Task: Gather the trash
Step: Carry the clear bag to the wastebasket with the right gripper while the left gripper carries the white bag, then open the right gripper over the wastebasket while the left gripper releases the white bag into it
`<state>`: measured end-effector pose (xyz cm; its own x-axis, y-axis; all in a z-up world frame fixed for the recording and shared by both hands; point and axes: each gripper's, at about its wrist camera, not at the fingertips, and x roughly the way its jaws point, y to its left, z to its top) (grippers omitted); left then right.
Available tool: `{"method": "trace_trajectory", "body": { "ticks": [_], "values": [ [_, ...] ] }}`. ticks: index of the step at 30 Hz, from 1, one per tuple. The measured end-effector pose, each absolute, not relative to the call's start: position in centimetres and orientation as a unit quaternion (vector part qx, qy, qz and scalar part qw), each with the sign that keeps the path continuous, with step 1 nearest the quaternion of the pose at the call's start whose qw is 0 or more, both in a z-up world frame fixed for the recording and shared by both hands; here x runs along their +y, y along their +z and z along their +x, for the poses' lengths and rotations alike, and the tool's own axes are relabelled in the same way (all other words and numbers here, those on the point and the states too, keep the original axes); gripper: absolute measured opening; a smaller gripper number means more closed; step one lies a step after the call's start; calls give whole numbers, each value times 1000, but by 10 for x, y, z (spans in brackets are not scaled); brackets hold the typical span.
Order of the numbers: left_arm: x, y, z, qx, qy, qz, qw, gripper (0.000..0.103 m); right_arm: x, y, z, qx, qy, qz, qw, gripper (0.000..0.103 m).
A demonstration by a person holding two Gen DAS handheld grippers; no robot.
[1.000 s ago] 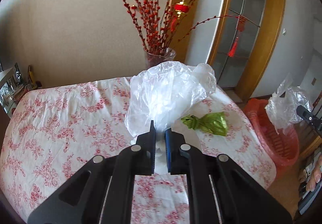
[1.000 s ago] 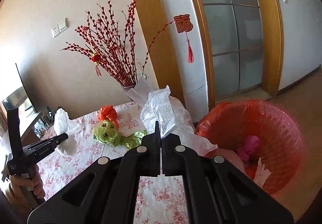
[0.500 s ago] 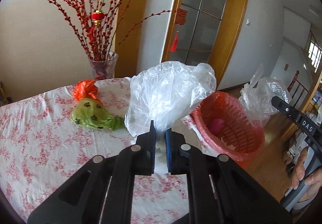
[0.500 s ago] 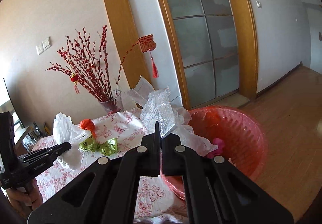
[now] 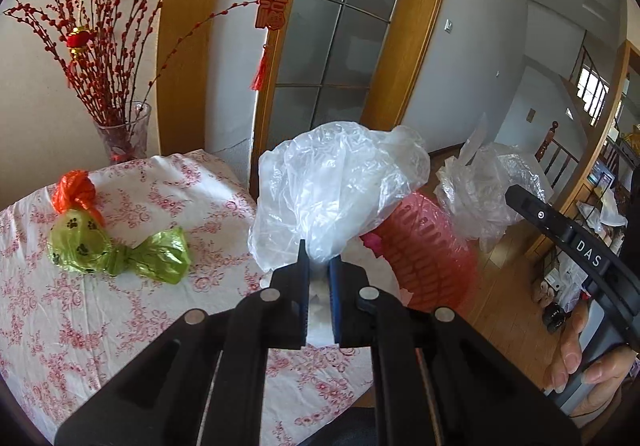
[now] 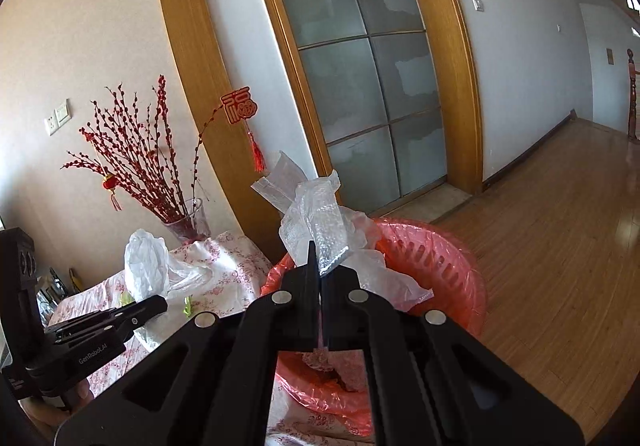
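My left gripper point(image 5: 319, 260) is shut on a crumpled clear plastic bag point(image 5: 340, 189), held above the table's right edge. My right gripper point(image 6: 319, 264) is shut on a wad of bubble wrap and clear film point(image 6: 320, 230), just over the near rim of the red bin point(image 6: 432, 266). The red bin point(image 5: 432, 250) stands on the floor right of the table, lined with red plastic. In the left wrist view the bubble wrap wad point(image 5: 480, 189) and the right gripper's black body point(image 5: 568, 242) show at the right. A green bag point(image 5: 116, 250) and an orange bag point(image 5: 76, 191) lie on the flowered tablecloth point(image 5: 120, 326).
A glass vase of red berry branches point(image 5: 124, 133) stands at the table's far corner by a wooden door frame point(image 6: 452, 85). Wooden floor point(image 6: 560, 226) stretches right of the bin. A hand point(image 5: 580, 358) grips the right tool's handle.
Both views have swung right: the bin has come closer to both grippers, the table and vase slid left. Both grips are unchanged.
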<state>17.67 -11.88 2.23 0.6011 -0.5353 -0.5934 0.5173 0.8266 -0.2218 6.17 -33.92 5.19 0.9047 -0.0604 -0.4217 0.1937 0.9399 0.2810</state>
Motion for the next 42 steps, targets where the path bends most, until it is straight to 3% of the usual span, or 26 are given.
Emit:
{"method": "trace_trajectory", "body": {
  "ticks": [27, 30, 31, 33, 34, 42],
  "values": [
    [-203, -20, 214, 372, -349, -2, 860, 13, -381, 36, 93, 201, -88, 201, 955, 1],
    [-207, -28, 221, 381, -344, -6, 858, 21, -387, 31, 100, 210, -82, 213, 951, 9],
    [-207, -30, 223, 384, -344, -8, 857, 26, -388, 28, 102, 215, -81, 216, 949, 23],
    [-208, -35, 225, 389, -343, -7, 855, 30, -389, 24, 103, 218, -84, 217, 948, 42],
    [-207, -37, 226, 391, -343, -7, 854, 30, -388, 24, 102, 217, -86, 215, 948, 45],
    [-180, -41, 227, 390, -323, -19, 862, 39, -387, 22, 92, 221, -103, 204, 948, 45]
  ]
}}
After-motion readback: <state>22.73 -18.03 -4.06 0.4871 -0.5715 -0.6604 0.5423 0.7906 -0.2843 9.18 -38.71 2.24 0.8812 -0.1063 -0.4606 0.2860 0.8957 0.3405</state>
